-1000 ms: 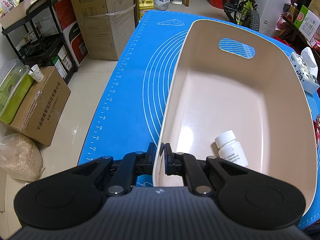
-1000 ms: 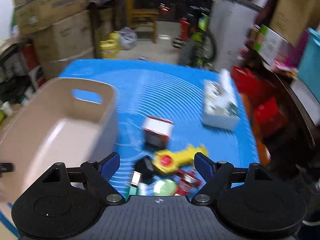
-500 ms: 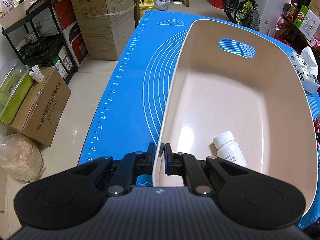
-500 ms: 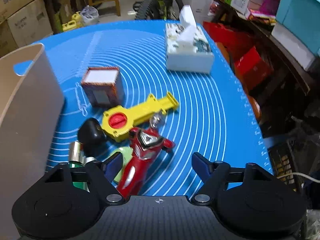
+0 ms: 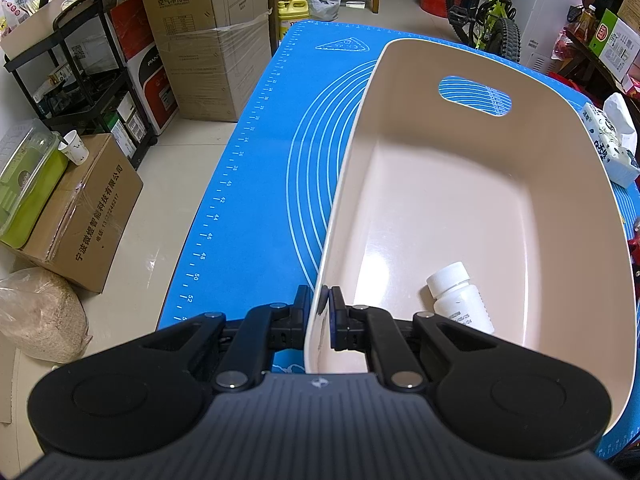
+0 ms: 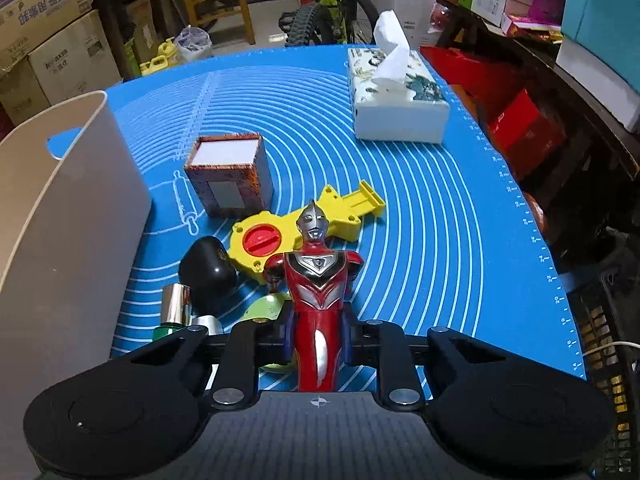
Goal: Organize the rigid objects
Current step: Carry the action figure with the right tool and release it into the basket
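Note:
My left gripper is shut on the near rim of a beige plastic bin that stands on the blue mat. A white pill bottle lies inside the bin near that rim. In the right wrist view my right gripper is shut on the legs of a red and silver hero figure, whose head points away from me. Close around it lie a yellow toy, a black rounded object, a shiny metal cylinder and a pale green piece. The bin stands to the left.
A small brown patterned box and a tissue box sit farther back on the mat. Cardboard boxes, a black shelf cart and a bicycle stand around the table. Red boxes lie past the right edge.
My right gripper came down over the toy pile and its jaws went from wide open to shut on the hero figure. The left gripper and the bin stayed still.

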`<action>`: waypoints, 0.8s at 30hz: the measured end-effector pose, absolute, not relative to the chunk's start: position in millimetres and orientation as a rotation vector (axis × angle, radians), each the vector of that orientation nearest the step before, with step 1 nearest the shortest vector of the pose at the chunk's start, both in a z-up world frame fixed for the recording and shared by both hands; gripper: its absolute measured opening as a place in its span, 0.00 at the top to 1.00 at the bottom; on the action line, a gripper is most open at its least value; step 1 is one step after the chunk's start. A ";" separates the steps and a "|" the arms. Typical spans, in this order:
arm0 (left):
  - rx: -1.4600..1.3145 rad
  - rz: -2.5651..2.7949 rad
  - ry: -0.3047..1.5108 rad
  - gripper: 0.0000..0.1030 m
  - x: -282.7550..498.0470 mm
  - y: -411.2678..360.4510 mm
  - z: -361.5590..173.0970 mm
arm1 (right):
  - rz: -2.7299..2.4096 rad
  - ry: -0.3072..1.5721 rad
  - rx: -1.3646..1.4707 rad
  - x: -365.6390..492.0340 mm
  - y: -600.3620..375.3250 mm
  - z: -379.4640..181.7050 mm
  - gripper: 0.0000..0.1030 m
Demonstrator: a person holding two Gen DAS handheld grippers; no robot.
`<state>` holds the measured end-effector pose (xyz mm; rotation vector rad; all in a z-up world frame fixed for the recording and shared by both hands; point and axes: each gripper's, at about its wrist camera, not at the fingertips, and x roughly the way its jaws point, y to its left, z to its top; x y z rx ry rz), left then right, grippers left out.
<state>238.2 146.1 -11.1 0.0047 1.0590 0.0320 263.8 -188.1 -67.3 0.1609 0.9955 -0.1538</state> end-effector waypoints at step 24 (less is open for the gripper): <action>0.004 0.032 1.059 0.89 238.2 145.5 -11.4 | 0.095 0.621 0.108 272.5 -97.3 86.5 0.70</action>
